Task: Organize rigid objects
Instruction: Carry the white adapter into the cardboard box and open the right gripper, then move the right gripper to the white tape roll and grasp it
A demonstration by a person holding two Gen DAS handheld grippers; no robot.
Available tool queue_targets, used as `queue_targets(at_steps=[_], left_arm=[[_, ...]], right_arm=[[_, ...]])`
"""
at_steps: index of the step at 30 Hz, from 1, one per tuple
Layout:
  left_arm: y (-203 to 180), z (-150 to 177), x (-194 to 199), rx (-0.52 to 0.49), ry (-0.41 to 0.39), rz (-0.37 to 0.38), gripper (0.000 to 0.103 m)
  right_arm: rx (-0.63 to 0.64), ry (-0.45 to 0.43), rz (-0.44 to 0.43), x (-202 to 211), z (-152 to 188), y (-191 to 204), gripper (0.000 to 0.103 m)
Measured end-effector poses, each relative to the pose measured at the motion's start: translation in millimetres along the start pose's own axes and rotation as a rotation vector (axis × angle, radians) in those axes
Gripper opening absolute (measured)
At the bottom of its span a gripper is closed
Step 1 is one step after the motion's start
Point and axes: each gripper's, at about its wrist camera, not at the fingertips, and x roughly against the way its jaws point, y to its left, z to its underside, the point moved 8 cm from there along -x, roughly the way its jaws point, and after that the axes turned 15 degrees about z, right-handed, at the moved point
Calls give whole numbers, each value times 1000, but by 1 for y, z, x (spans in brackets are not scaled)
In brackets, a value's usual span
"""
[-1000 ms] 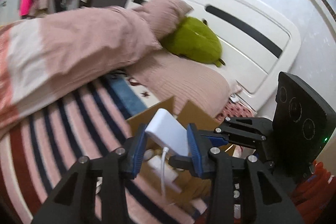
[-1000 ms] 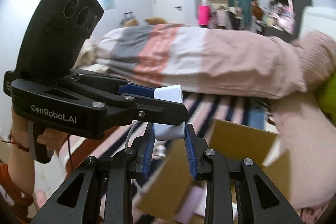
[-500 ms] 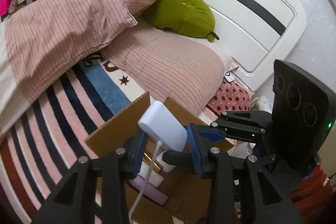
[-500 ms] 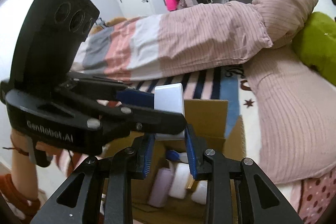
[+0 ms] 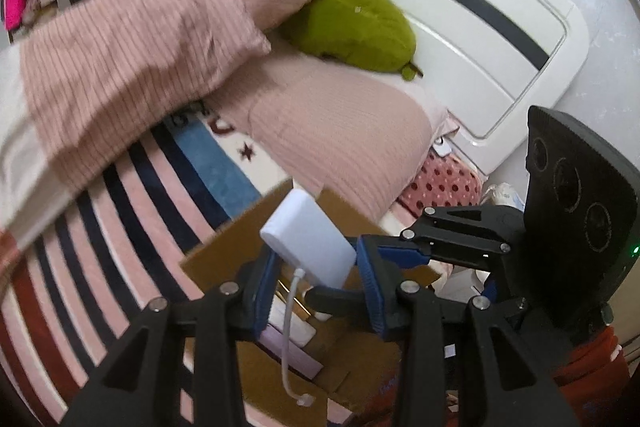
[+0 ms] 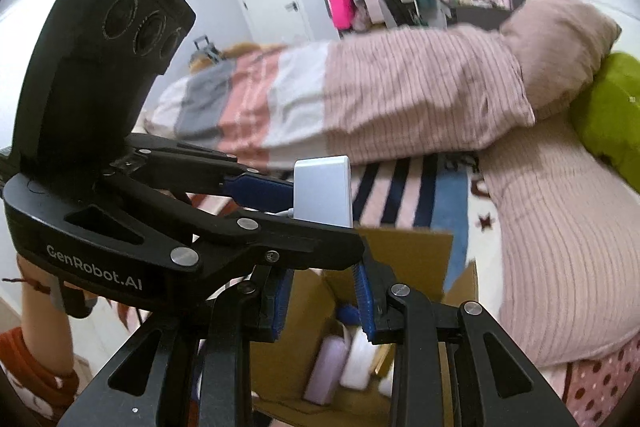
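A white adapter (image 5: 308,239) with a short dangling cable (image 5: 285,347) hangs over an open cardboard box (image 5: 224,247). My left gripper (image 5: 316,263) is shut on the adapter's two sides. My right gripper (image 5: 340,273) comes in from the right and pinches the adapter's lower end. In the right wrist view the adapter (image 6: 322,187) stands upright above my right gripper (image 6: 322,295). The left gripper (image 6: 320,219) crosses in front and hides where the right pads meet it. The box (image 6: 408,255) holds a lilac bottle (image 6: 324,371) and white containers (image 6: 356,363).
The box sits on a striped blanket (image 5: 132,203) on a bed. Pink ribbed pillows (image 5: 344,143), a green plush toy (image 5: 352,23) and a white headboard (image 5: 500,67) lie beyond it. A folded duvet (image 6: 400,99) runs along the far side. A hand in an orange sleeve (image 6: 36,367) holds the left gripper.
Both grippers have carried the adapter across and tilted downward. The box's inside, first barely seen, now lies under the adapter. In the last half second little has shifted.
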Motion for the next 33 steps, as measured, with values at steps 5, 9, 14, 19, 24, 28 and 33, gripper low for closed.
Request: queue_targets(at_steps=[5,9,14,19,24,28,33], left_arm=[[18,18,-40,68,64,34,36],[24,28,-56,91,97,26,40],[28,31,-38,72,84,-40,56],[30,34,11,46,-11,-93,66],[51,61,83,53,-134,-237,69],[82,96,130,108,-222,-343,70],[129,157,167,203,-291,-423,70]], right_arm=[[-1,146,33,-33,33,-13,24],[35,229,82,-52,51,-19,24],[81,270,135,-58,60,-20,25],[110,203,113,-38,51,-4,31],[170,116,-2,-10,39,50,32],[240,98,-117,-8,39,113,39],[321,121,-189,-34,59,178,46]])
